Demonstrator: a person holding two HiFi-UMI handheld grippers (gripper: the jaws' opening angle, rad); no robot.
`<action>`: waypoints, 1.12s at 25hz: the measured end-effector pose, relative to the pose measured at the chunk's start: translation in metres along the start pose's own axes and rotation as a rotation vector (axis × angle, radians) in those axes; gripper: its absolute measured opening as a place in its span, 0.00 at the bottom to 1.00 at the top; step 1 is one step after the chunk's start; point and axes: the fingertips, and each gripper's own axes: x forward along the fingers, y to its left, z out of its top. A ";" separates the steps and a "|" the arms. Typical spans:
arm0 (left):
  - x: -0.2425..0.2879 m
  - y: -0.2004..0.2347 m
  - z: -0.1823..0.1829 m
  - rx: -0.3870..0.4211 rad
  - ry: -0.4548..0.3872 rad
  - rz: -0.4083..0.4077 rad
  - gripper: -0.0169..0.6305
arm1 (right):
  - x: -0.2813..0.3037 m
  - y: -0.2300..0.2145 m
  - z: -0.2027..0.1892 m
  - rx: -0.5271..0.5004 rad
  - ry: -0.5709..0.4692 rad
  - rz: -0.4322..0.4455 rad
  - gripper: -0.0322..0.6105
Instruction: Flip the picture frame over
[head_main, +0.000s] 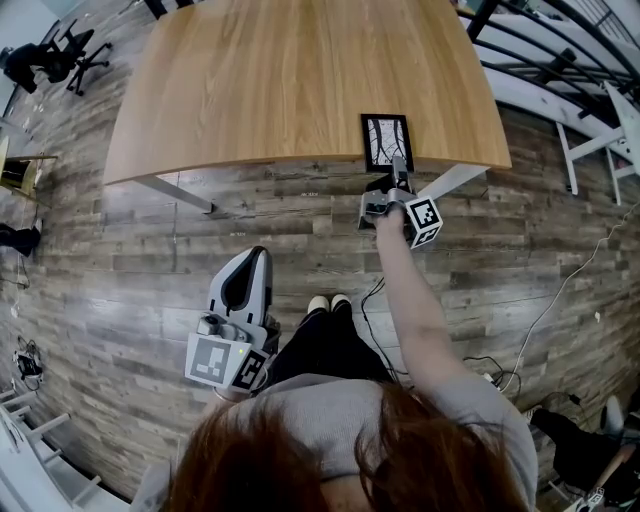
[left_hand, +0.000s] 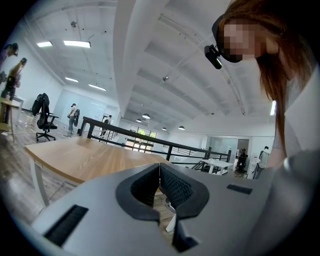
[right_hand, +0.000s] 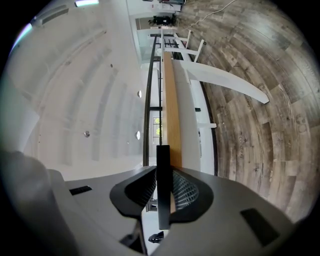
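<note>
Nearest to me, the left gripper hangs low by my side with its jaws pressed together on nothing; I keep it out of the way, since this step needs one hand.

Further out, the right gripper is held on its side, and its jaws are clamped on the near edge of the frame. In the right gripper view the frame stands edge-on between the pads and runs parallel to the table. I read it as lying flat, or nearly flat, at the table's near edge. From the head view the picture side faces up.

I cannot tell from this alone whether the turn is still to come or is ending. If it is to come, I should lift the near edge first so the far edge clears the wood. Then I roll the wrist steadily, keeping the grip firm, because a thin edge can pivot between the pads. If I am setting it down, I let go only once the frame rests flat and well onto the table, since it could tip off that edge.
</note>
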 end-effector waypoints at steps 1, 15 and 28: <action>0.001 -0.001 0.000 0.000 0.001 -0.002 0.04 | 0.001 0.001 -0.001 -0.008 0.011 0.006 0.17; 0.008 -0.009 -0.001 0.003 0.020 -0.027 0.04 | 0.004 0.020 -0.008 -0.170 0.067 0.006 0.43; 0.022 -0.034 0.010 -0.001 -0.025 -0.107 0.04 | -0.112 0.091 0.039 -0.416 -0.039 0.076 0.43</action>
